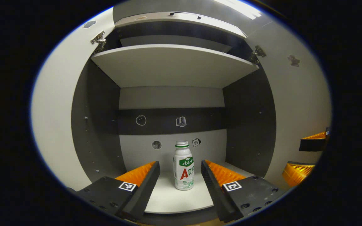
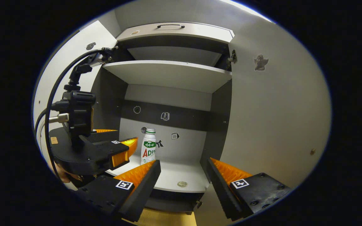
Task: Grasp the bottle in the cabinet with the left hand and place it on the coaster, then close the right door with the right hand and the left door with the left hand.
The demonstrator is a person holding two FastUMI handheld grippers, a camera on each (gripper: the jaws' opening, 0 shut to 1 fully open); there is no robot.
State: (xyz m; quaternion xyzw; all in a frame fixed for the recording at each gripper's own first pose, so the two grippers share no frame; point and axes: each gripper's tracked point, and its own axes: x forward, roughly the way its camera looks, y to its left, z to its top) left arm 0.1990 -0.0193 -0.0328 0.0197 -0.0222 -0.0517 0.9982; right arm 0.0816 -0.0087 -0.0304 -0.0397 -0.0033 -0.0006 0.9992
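A small white bottle (image 1: pixel 183 166) with a green band and white cap stands upright on the cabinet's lower shelf (image 1: pixel 174 197). My left gripper (image 1: pixel 181 171) is open, its fingers on either side of the bottle and not touching it. In the right gripper view the same bottle (image 2: pixel 148 147) stands at the back left of the shelf, with the left gripper (image 2: pixel 123 141) just in front of it. My right gripper (image 2: pixel 184 168) hangs open and holds nothing, outside the cabinet front. Both doors stand open: the left door (image 1: pixel 55 125) and the right door (image 2: pixel 272 119).
An upper shelf (image 1: pixel 174 64) spans the cabinet above the bottle. A small round disc (image 2: pixel 182 184) lies near the lower shelf's front edge. A black cable (image 2: pixel 55 91) runs up from the left gripper. My right gripper's fingers (image 1: pixel 313 144) show at the far right.
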